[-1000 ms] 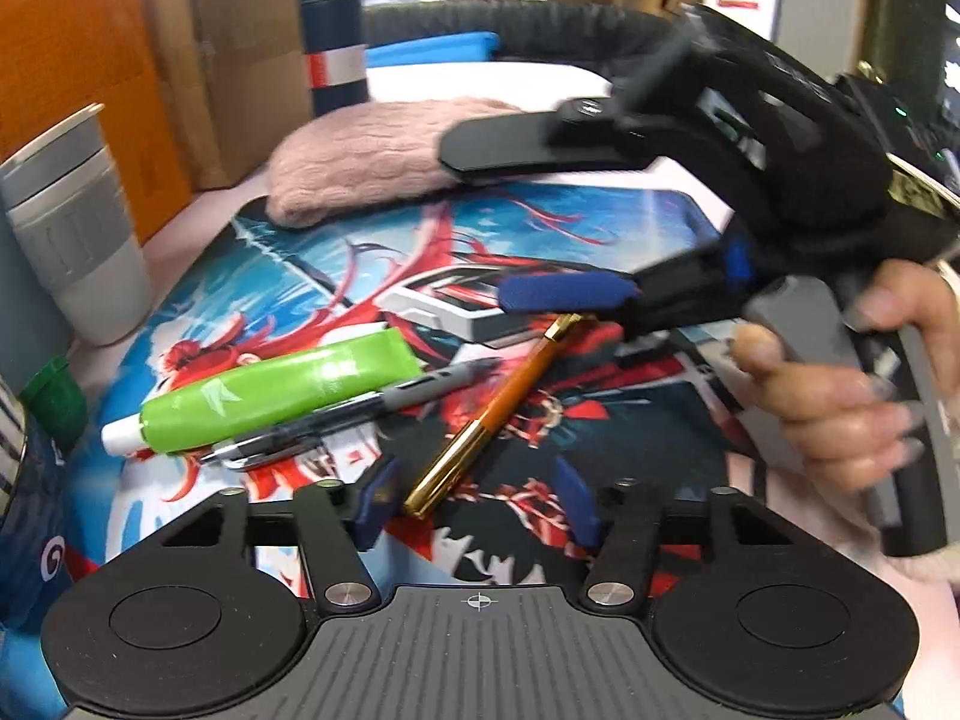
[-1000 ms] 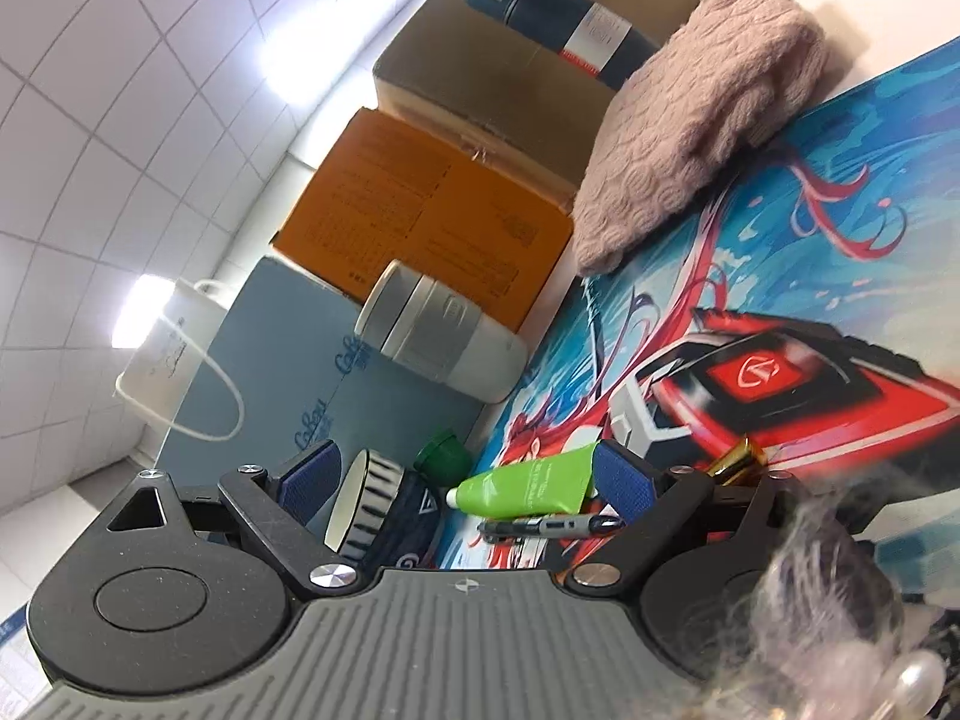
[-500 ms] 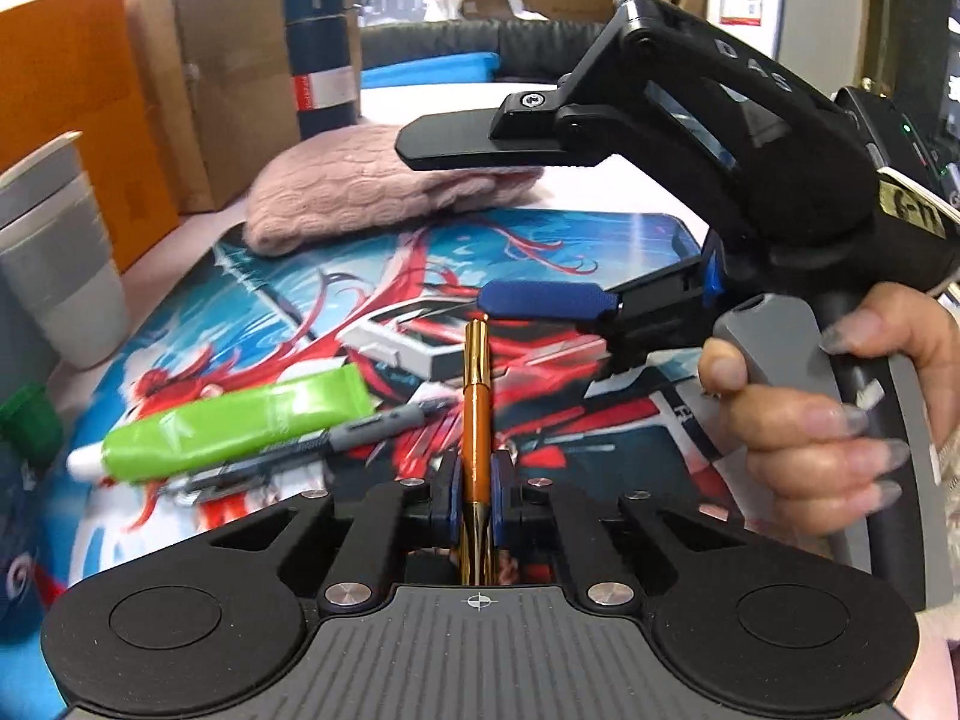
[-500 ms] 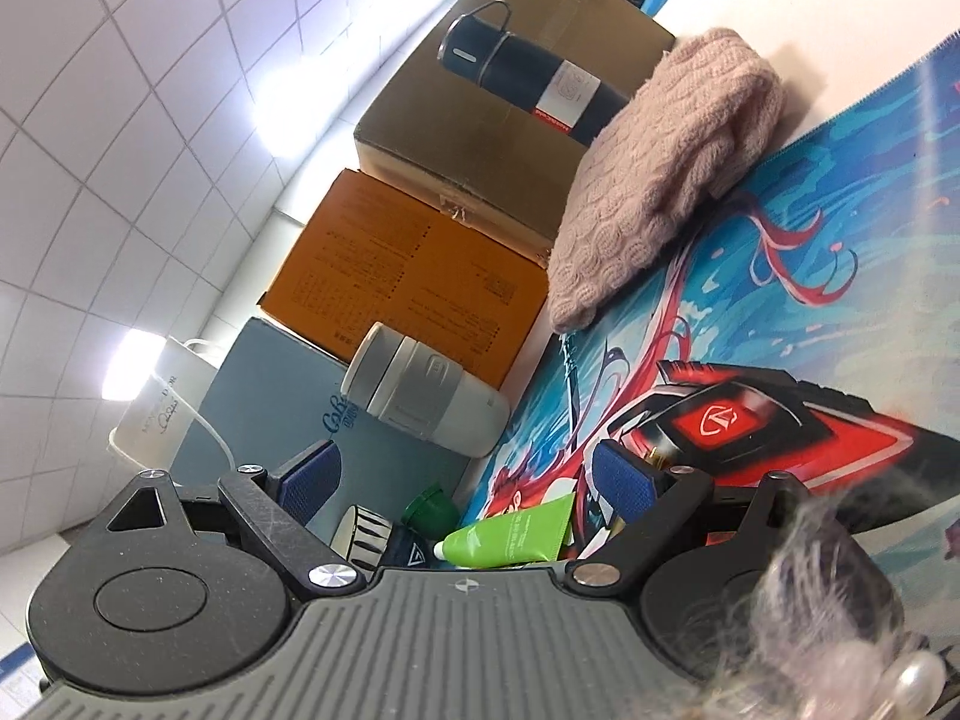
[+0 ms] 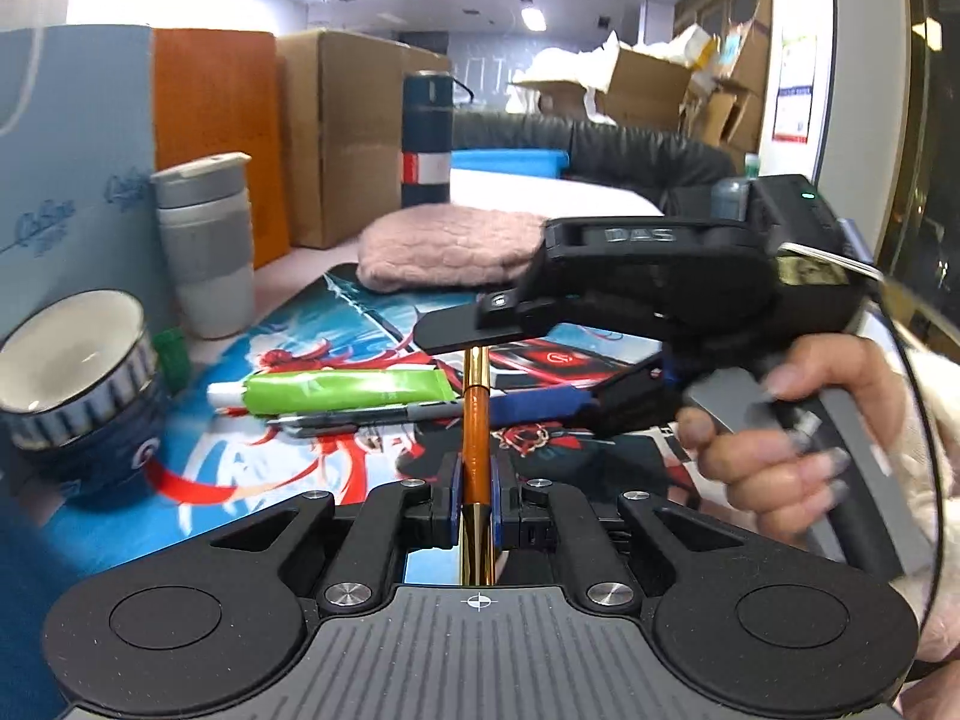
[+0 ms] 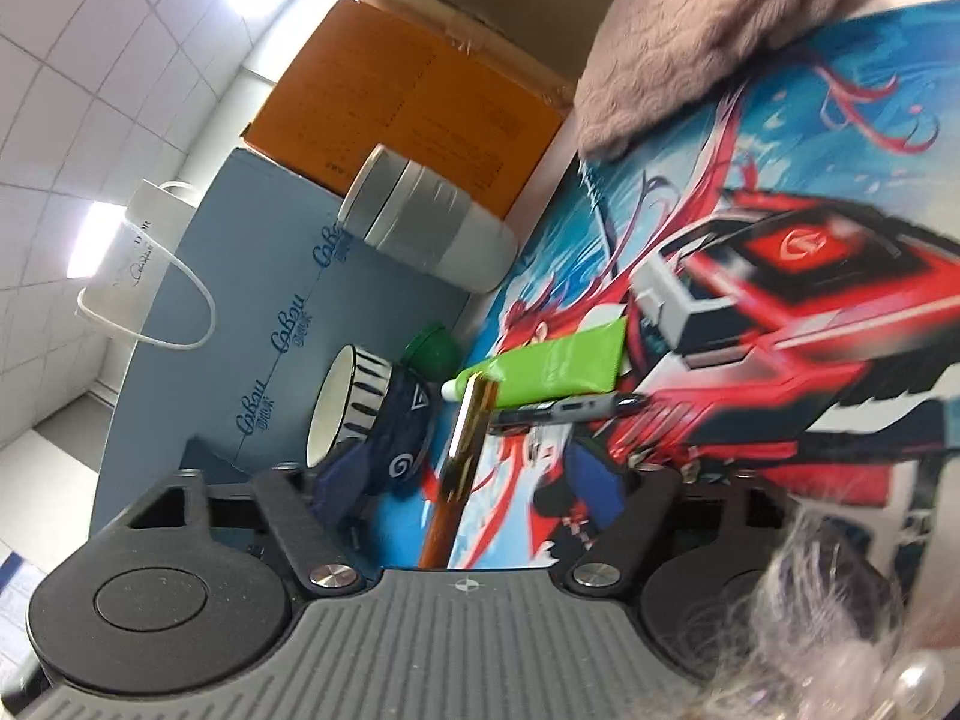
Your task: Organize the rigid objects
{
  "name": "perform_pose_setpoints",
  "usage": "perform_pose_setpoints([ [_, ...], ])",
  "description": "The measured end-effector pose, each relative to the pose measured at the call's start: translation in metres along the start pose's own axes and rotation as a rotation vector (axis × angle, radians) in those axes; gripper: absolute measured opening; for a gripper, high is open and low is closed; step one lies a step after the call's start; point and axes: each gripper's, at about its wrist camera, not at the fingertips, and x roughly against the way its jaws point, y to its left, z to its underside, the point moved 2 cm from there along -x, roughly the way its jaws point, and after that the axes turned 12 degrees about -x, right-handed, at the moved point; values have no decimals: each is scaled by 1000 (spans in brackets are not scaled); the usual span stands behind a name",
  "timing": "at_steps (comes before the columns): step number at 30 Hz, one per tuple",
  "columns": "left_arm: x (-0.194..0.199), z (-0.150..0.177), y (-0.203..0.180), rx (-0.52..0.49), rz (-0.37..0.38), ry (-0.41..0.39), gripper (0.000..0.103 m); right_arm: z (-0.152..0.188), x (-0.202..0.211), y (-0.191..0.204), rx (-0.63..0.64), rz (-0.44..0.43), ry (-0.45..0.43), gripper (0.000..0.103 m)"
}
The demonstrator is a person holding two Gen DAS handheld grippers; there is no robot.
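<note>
Between left claw (image 5: pixel 477 495) pads: gold pen (image 5: pixel 476 420).

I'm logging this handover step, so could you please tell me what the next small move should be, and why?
Probably close the right gripper on the gold pen. The left gripper is clamped on its lower barrel, while the right jaws, just closing, straddle the pen without pressing it.

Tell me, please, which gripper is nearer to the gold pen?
Left. The left gripper is clamped on the gold pen; the right gripper straddles its far end, pads not touching.
</note>
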Motion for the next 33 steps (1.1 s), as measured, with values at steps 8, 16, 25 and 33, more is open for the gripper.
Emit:
perform_pose_setpoints([
  [8,49,20,9,45,-51,-72,8,29,-5,48,95,-57,49,15],
  [16,116,33,23,109,-130,-238,8,67,-6,127,271,-175,74,11],
  [25,180,46,54,192,-284,-387,11,109,-38,209,414,-240,77,11],
  [33,208,68,87,380,-456,-353,28,147,-83,242,541,-201,-50,11],
])
